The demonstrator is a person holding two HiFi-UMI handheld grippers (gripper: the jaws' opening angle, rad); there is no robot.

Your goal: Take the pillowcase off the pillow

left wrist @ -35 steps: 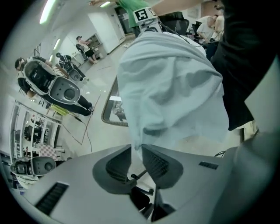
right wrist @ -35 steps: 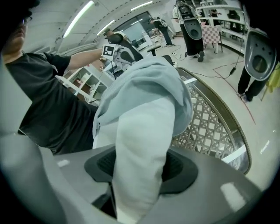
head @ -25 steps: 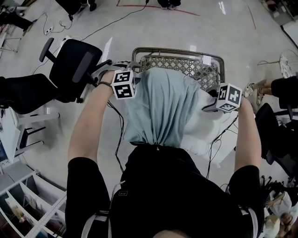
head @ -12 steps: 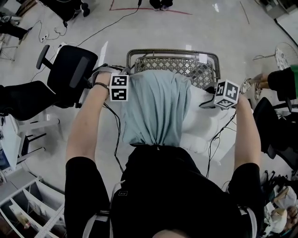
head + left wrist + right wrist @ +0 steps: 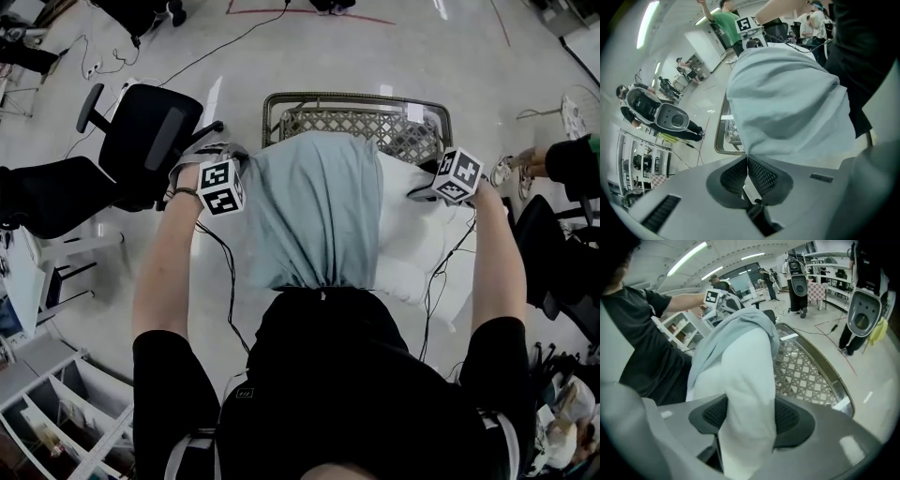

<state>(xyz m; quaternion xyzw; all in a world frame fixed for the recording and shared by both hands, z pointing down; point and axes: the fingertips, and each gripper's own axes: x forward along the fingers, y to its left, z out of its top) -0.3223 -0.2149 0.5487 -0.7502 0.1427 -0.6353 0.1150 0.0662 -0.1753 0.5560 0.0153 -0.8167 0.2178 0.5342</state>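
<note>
Open floor (image 5: 319, 52) beyond the basket (image 5: 356, 127), its metal rim close ahead, pillow (image 5: 412, 234) in its pillowcase (image 5: 309, 206) filling the span between both arms, black office chair (image 5: 141, 131) crowding the left, dark chair (image 5: 548, 248) near the right, cables (image 5: 225, 272) dangling beneath.

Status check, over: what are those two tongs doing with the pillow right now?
Left tongs shut on pale blue fabric pillowcase edge. Right tongs opening, white pillow between them. Pillow partly exposed. Metal-rimmed woven basket just beyond.
</note>
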